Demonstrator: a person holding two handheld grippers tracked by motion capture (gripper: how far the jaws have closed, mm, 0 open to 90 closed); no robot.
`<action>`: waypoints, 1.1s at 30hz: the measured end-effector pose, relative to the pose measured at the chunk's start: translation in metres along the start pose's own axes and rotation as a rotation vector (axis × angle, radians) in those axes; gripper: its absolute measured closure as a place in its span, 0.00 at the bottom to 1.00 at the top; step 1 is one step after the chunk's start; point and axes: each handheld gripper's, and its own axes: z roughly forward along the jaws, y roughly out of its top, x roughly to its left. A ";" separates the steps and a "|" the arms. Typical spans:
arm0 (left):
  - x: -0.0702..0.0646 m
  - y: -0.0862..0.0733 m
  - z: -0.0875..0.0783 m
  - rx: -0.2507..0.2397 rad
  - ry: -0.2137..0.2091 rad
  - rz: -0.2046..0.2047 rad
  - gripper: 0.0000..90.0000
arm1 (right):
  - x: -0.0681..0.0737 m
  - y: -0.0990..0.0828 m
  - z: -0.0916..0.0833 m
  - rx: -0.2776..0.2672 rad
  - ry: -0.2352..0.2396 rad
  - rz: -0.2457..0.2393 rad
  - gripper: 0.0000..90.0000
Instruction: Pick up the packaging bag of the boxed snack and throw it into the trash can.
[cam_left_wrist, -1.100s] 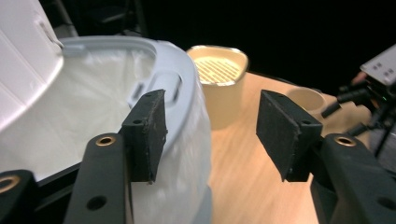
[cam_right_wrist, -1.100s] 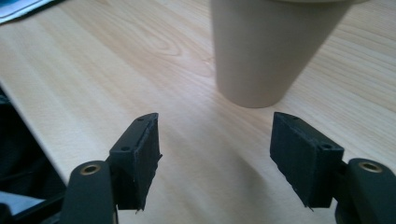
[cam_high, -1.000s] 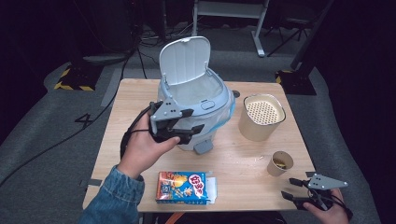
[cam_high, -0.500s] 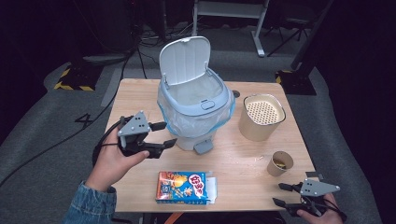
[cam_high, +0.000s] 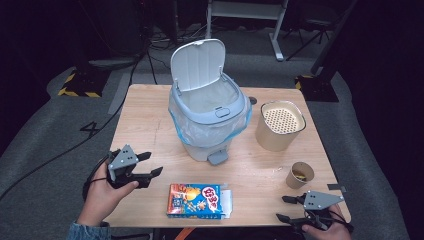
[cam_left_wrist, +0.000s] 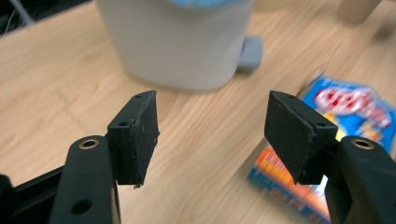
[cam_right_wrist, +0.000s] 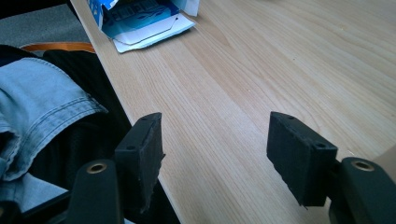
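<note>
Beside the snack box (cam_high: 199, 200), left tongs (cam_high: 153, 164) open, empty

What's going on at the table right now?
A person holds a gripper in each hand, both open and empty. The left gripper hovers at the table's left edge, pointing toward the snack box lying flat near the front. The right gripper waits at the front right corner. The bin stands with its lid up.

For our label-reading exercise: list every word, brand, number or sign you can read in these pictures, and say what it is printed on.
Snack box: large red characters on a white patch, too blurred to read.
Smaller print on its open flap: too small.
Bin, canister, paper cup: no readable text.
</note>
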 end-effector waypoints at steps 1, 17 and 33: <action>0.002 -0.005 0.002 0.004 0.004 -0.004 0.39 | 0.001 0.000 0.002 0.002 0.003 -0.001 0.41; 0.026 -0.061 0.041 0.127 0.022 -0.074 0.37 | 0.020 0.032 0.041 -0.016 0.082 0.011 0.33; 0.033 -0.075 0.052 0.170 0.052 -0.067 0.35 | 0.041 0.067 0.097 0.014 0.222 -0.034 0.44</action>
